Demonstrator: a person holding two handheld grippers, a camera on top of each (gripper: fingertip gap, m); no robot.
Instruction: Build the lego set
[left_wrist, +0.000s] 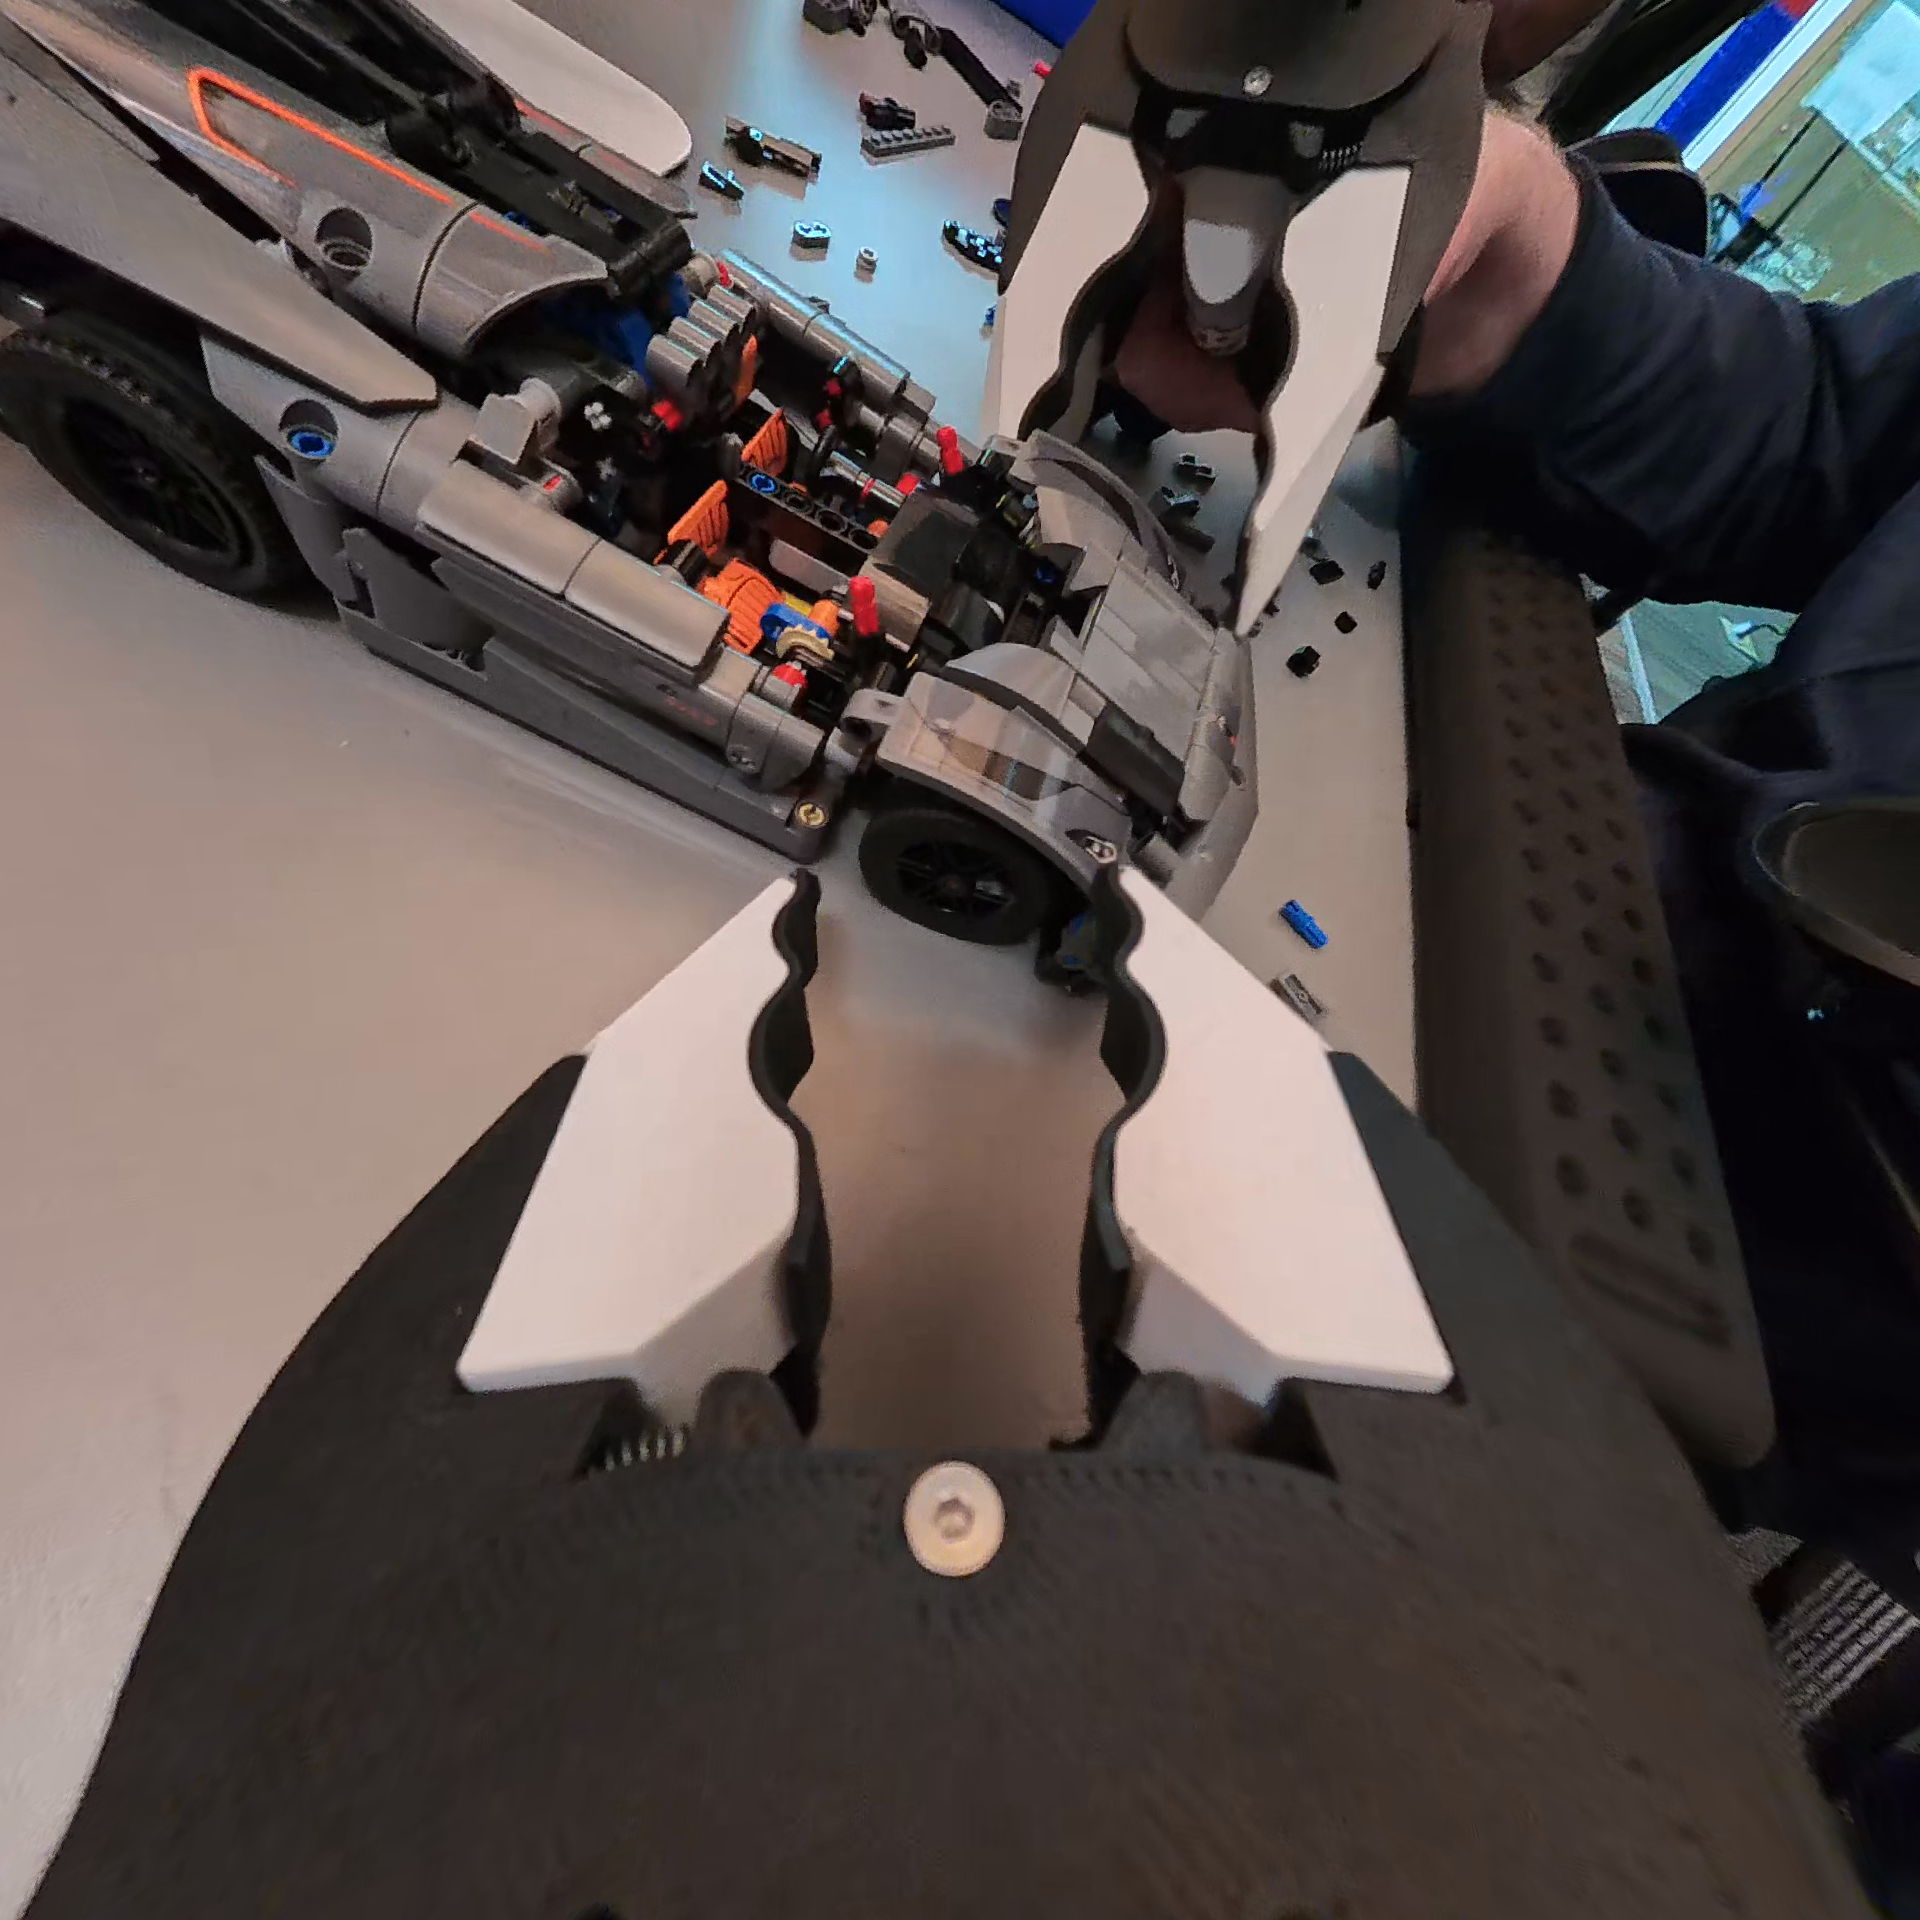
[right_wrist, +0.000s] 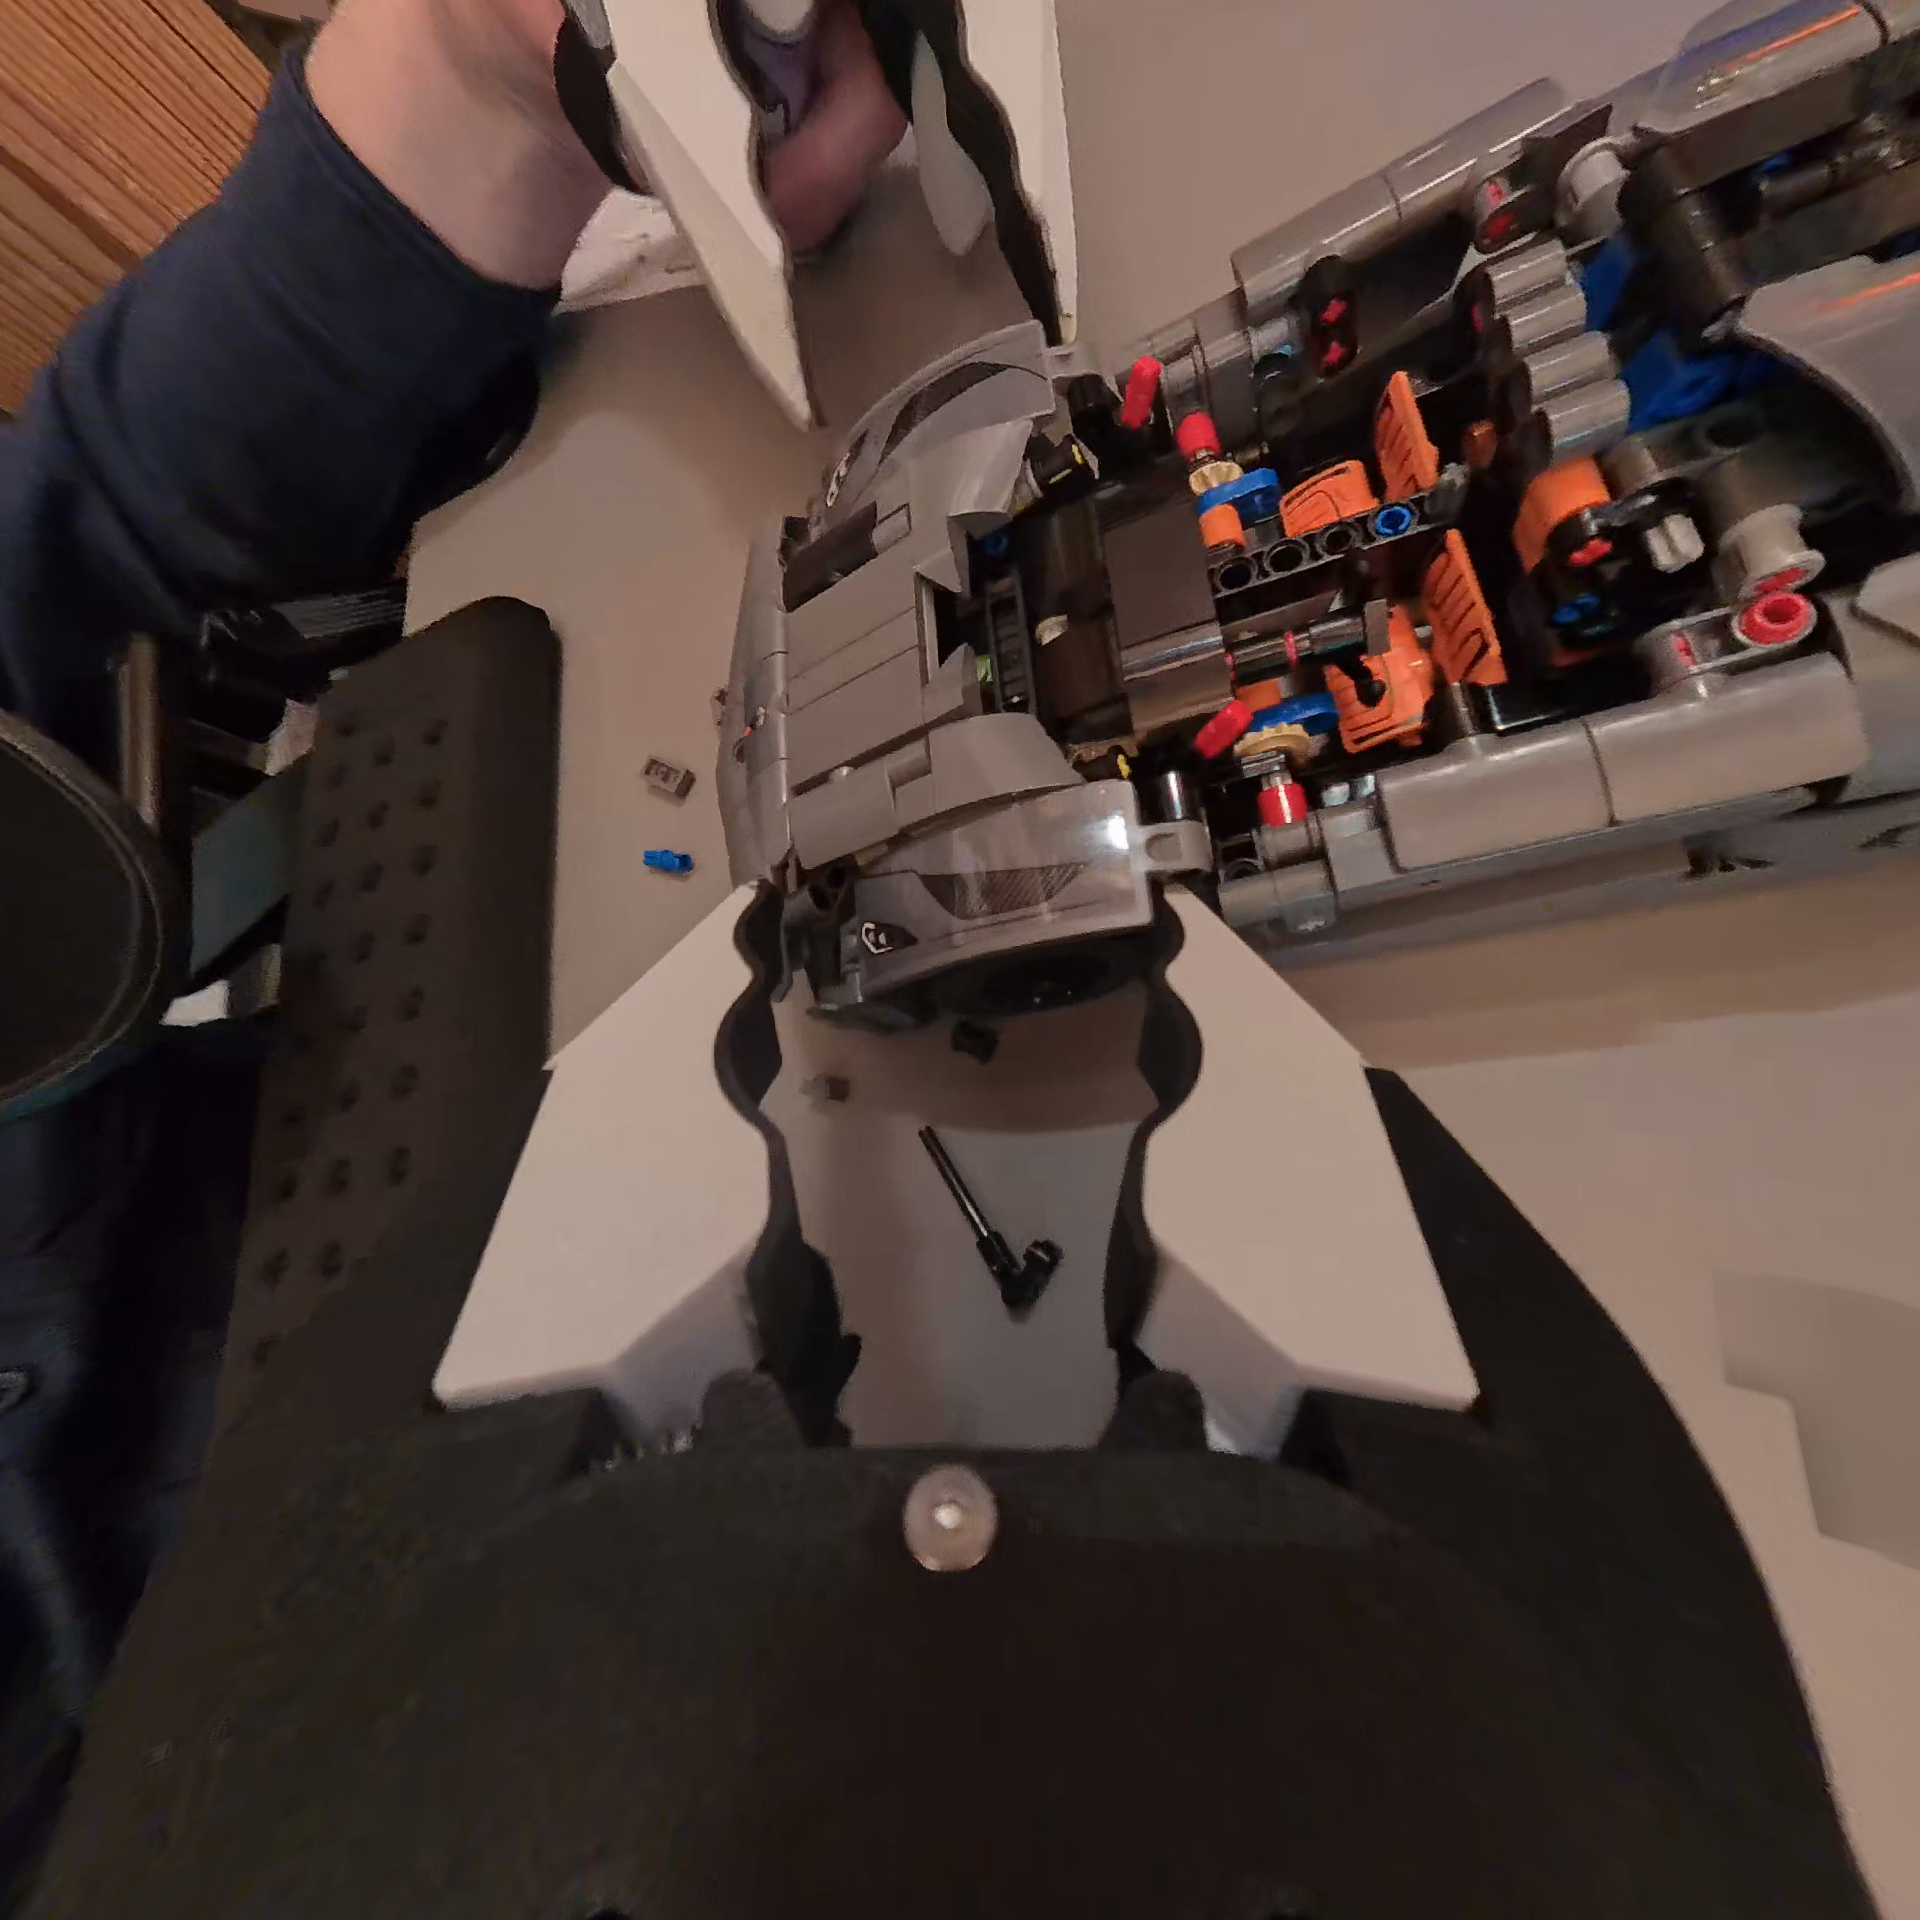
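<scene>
Two grippers, the left gripper (left_wrist: 961, 894) and the right gripper (right_wrist: 961, 914), are wide open and hold nothing. Both point at the front of the grey toy car (left_wrist: 644, 582) on the grey table (left_wrist: 260, 935), one from each side.

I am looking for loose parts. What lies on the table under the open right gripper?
Between the right gripper's open fingers lie a black axle piece and a tiny grey piece on the table. The gripper body hides the rest.
</scene>
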